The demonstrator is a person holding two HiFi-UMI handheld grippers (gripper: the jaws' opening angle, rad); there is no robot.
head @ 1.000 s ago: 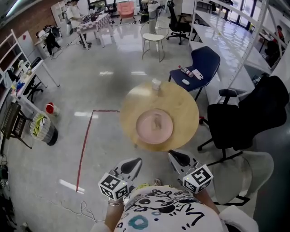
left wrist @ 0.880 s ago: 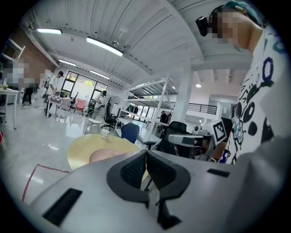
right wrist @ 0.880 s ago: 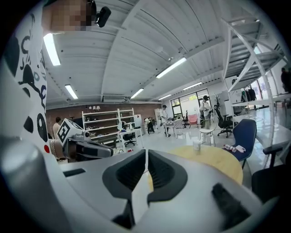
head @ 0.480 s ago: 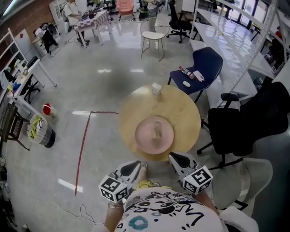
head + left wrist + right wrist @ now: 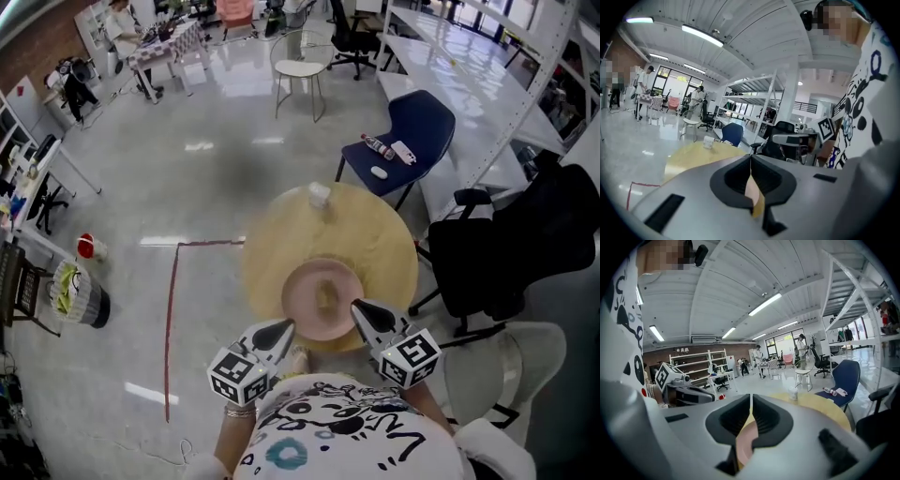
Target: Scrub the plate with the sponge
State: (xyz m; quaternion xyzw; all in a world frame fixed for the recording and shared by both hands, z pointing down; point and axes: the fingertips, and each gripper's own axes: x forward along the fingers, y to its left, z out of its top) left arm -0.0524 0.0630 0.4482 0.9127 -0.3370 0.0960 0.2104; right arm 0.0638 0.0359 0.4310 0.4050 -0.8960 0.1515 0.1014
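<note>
A pink plate (image 5: 323, 298) rests on the near half of a round wooden table (image 5: 375, 239). A small pale object that looks like the sponge (image 5: 325, 296) lies in the plate's middle. My left gripper (image 5: 275, 330) hovers at the table's near-left edge, jaws shut and empty. My right gripper (image 5: 361, 311) hangs over the plate's near-right rim, jaws shut with nothing held. In the right gripper view the plate (image 5: 743, 444) shows below the shut right gripper (image 5: 751, 397). In the left gripper view, the table (image 5: 689, 154) lies beyond the shut left gripper (image 5: 751, 157).
A white cup (image 5: 319, 194) stands at the table's far edge. A blue chair (image 5: 408, 127) with a bottle is behind on the right, a black office chair (image 5: 487, 253) on the right, a white stool (image 5: 298, 70) far back. Red tape (image 5: 172, 309) marks the floor on the left.
The person has stepped toward the table, so table and plate now sit closer below. Both grippers have come from short of the table to its near edge, still shut.
</note>
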